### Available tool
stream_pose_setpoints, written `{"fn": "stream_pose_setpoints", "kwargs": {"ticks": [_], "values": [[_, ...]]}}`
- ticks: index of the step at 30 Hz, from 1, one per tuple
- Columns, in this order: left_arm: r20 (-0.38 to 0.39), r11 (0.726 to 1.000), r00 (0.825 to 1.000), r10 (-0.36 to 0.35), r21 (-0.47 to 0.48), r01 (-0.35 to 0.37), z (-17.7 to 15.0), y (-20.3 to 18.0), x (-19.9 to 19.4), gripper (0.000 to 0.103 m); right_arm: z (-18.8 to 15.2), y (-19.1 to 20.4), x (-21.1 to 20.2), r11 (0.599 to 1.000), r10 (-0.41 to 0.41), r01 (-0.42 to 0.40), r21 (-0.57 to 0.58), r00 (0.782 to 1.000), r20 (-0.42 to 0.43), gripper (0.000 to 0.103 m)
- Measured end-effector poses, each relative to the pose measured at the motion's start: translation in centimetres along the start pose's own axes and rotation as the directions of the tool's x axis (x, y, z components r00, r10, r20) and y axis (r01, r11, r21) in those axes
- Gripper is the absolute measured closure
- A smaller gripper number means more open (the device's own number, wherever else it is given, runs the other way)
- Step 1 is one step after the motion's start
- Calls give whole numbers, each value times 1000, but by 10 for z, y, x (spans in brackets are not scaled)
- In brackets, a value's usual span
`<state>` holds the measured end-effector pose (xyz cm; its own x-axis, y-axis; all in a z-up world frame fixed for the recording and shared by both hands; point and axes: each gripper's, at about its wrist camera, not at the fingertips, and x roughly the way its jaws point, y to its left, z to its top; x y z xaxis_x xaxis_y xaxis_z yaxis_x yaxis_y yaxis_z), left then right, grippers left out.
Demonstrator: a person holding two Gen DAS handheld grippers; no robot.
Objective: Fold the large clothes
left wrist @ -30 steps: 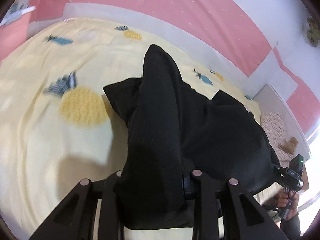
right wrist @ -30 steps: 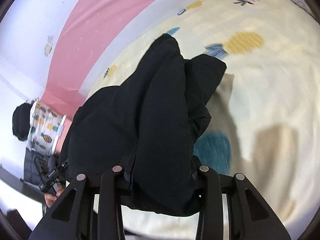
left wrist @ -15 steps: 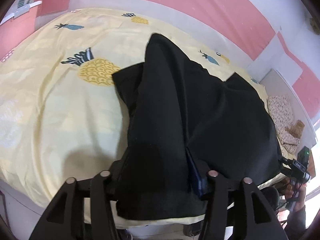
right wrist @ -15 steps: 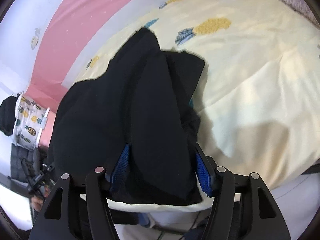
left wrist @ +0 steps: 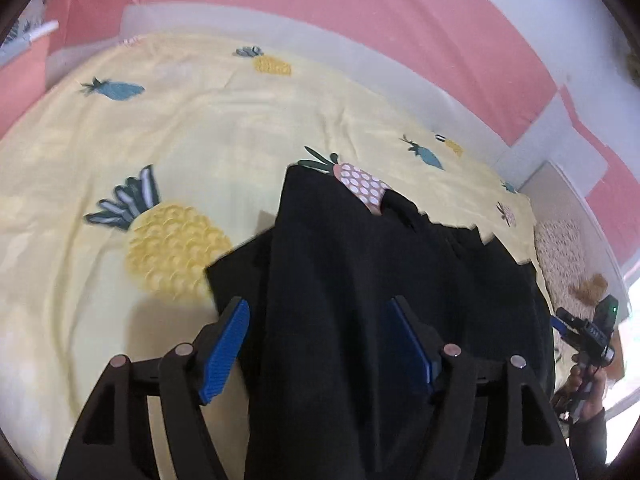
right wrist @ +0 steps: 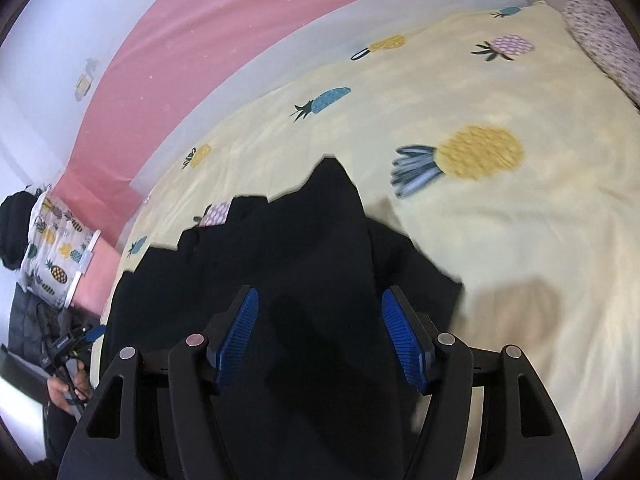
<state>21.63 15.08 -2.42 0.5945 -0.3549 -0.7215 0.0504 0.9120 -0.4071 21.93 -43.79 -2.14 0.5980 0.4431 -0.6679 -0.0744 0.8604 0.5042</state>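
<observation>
A large black garment [left wrist: 360,260] lies folded over itself on the yellow pineapple-print bed sheet [left wrist: 200,128]. In the left wrist view my left gripper [left wrist: 317,303] straddles its near edge. The jaws are opening, and the blue pads [left wrist: 224,344] stand off the cloth between them. In the right wrist view the same garment [right wrist: 312,240] runs between the blue pads [right wrist: 404,344] of my right gripper [right wrist: 321,291]. Its jaws are also opening and are not pressing on the fabric. The garment's near edge is hidden under the fingers.
A pink and white wall [left wrist: 360,12] runs behind the bed. A speckled pillow [left wrist: 564,248] lies at the bed's right end. The person's hand [left wrist: 588,384] shows at the far right. In the right wrist view a pineapple-print cloth [right wrist: 52,232] hangs at the left.
Both grippers held bunched black cloth a second ago. Their jaws have since spread wide, baring the blue pads. The garment has dropped flatter onto the sheet, and both grippers have drawn back.
</observation>
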Motion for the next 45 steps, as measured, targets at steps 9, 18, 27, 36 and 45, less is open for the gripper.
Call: {"fn": "stream_pose_setpoints", "kwargs": {"ticks": [9, 18, 27, 36, 45], "values": [[-58, 999, 998, 33, 21, -32, 34, -10, 63, 65, 37, -6, 57, 1000, -20, 21, 6, 994, -105, 84], [205, 997, 979, 0, 77, -16, 71, -38, 37, 83, 62, -6, 27, 994, -105, 107, -26, 991, 82, 88], [91, 996, 992, 89, 18, -91, 51, -11, 124, 80, 45, -26, 95, 971, -235, 233, -60, 972, -26, 87], [92, 977, 977, 190, 77, -198, 58, -27, 102, 66, 46, -13, 66, 950, -298, 296, -94, 954, -8, 76], [235, 984, 963, 135, 85, -158, 26, -40, 0, 54, -16, 33, -41, 966, -188, 216, -144, 965, 185, 60]]}}
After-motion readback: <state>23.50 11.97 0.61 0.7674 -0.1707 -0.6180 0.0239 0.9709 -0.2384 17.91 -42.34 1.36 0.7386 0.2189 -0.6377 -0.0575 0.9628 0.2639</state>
